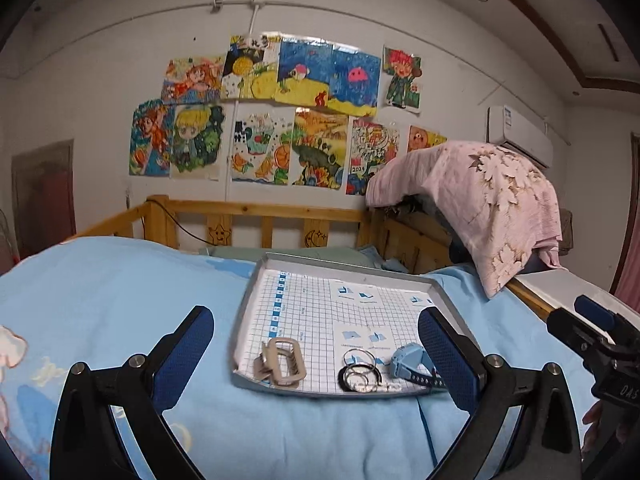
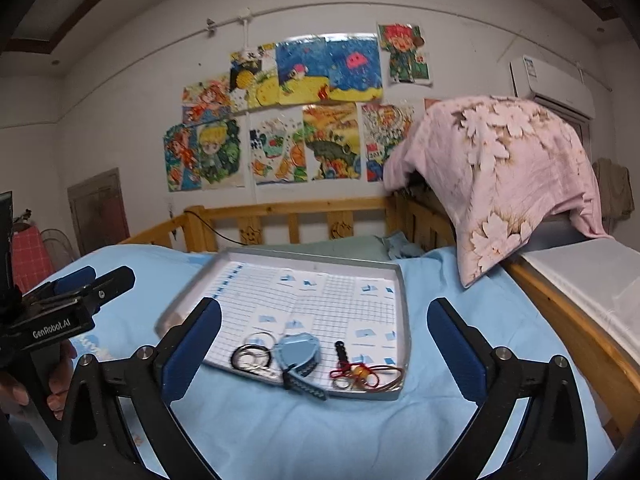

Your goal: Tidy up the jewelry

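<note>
Blue bedsheet point(image 1: 120, 280); right gripper point(image 2: 324, 344) finger hides tray point(image 2: 308, 254) corner.

light-blue bed sheet point(image 1: 120, 280) — grey tray point(image 1: 256, 296) on it, pink pillow point(image 1: 492, 200) beside

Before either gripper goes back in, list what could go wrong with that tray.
1. The tray sits on soft bedding, so pressing its near edge could tip it.
2. The rings, blue watch and red cord bracelet crowd the near rim; one could get knocked out.
3. The watch strap already overhangs the rim and may snag.
</note>
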Tool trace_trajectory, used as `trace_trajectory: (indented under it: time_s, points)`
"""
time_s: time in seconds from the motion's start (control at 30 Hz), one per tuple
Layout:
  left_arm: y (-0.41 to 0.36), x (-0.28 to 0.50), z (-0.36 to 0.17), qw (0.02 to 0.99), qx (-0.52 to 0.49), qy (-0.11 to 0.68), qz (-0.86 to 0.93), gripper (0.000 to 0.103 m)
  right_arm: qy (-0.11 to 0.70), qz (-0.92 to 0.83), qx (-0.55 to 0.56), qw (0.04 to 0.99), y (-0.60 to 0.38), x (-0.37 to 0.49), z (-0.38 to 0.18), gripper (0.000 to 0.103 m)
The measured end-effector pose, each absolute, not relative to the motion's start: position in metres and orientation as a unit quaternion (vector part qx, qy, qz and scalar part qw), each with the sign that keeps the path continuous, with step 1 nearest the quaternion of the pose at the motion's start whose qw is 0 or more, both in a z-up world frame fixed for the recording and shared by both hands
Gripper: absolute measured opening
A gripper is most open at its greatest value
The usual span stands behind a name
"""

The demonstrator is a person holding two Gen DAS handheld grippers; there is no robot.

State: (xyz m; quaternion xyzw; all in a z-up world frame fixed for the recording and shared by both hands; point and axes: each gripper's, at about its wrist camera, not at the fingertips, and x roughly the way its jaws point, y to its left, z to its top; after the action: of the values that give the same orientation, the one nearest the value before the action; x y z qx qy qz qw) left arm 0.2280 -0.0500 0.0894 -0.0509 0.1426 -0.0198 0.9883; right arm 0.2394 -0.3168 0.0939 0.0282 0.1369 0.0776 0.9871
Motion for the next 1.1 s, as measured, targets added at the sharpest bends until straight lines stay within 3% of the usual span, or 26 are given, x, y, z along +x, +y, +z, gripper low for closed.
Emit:
trace_trajectory:
  time_s: [0.47, 1.1]
  points:
    - [-0.031, 0.147, 0.081, 0.99, -0.044, 0.134, -0.028, 0.103, 0.104, 0.093, 0.033, 0.99, -0.299, 0.15, 0.094, 0.101]
    - [-0.01, 0.058, 0.047, 0.989, -0.028, 0.144, -0.016, 0.103, 0.121, 0.124, 0.024, 0.985, -0.274, 0.074, 0.057, 0.101]
